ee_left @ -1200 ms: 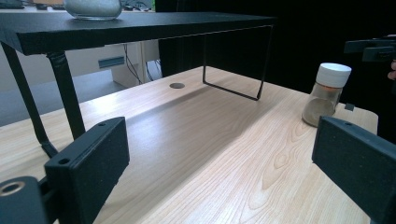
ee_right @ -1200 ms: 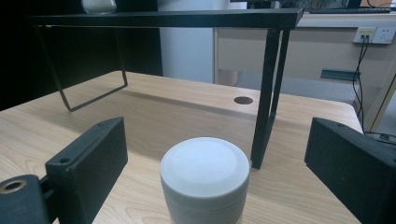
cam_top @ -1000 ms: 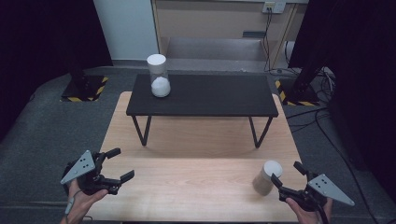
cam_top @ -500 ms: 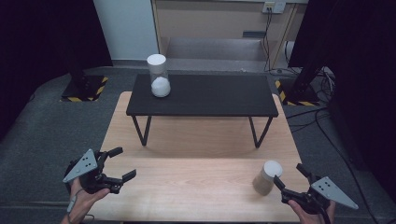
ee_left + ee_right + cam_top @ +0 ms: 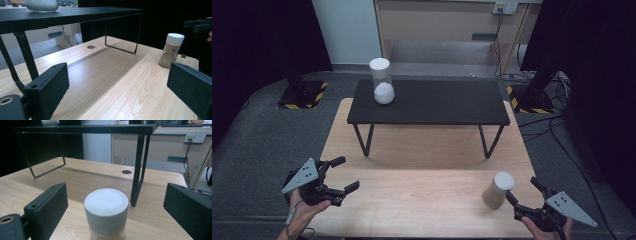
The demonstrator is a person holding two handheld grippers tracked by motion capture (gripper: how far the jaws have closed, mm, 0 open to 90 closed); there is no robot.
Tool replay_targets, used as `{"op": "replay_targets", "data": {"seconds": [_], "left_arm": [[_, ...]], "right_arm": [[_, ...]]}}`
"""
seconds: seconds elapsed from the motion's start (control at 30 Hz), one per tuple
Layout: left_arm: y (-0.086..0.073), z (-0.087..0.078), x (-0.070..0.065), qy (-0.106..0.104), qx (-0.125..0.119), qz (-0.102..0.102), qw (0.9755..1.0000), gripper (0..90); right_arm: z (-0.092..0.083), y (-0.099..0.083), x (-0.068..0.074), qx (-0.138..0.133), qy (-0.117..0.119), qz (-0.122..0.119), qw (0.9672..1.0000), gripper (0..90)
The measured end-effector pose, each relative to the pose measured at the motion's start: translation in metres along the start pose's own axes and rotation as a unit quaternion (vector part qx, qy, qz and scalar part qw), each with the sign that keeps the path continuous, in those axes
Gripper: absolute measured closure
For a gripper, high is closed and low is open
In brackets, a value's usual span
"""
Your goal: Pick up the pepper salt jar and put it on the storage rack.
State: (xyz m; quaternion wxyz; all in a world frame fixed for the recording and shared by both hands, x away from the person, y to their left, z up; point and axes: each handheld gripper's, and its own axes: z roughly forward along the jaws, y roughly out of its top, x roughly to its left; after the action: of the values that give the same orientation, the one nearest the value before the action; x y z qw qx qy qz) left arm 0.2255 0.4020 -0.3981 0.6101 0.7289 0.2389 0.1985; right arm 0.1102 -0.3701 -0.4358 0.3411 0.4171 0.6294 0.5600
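Note:
A small jar (image 5: 498,189) with a white lid and brownish contents stands upright near the front right of the wooden table (image 5: 422,200). My right gripper (image 5: 520,188) sits just right of it, open. In the right gripper view the jar (image 5: 106,205) stands between the wide-spread jaws of the right gripper (image 5: 116,195), and neither pad touches it. My left gripper (image 5: 348,173) hovers open and empty at the table's front left corner. In the left gripper view the left gripper (image 5: 118,92) faces across the table toward the jar (image 5: 172,50).
A low black shelf (image 5: 437,102) on thin metal legs spans the back of the table. On its left end stands a tall glass jar (image 5: 381,80) with a white lid, part filled with white powder. Grey floor, cables and stand bases surround the table.

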Motion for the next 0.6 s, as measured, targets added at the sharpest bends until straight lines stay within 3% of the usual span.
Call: {"op": "replay_targets", "data": {"seconds": [0.4,0.6], "left_arm": [[0.0,0.001,0.0,-0.002,-0.003,0.0,1.0,2.2],[-0.001,0.001,0.0,0.009,-0.001,-0.001,1.0,1.9]], "right_arm": [[-0.003,0.006,-0.002,0.004,0.01,0.016,0.9998,2.7],[-0.003,0.013,-0.003,0.012,0.016,0.015,0.9997,2.1]]}}
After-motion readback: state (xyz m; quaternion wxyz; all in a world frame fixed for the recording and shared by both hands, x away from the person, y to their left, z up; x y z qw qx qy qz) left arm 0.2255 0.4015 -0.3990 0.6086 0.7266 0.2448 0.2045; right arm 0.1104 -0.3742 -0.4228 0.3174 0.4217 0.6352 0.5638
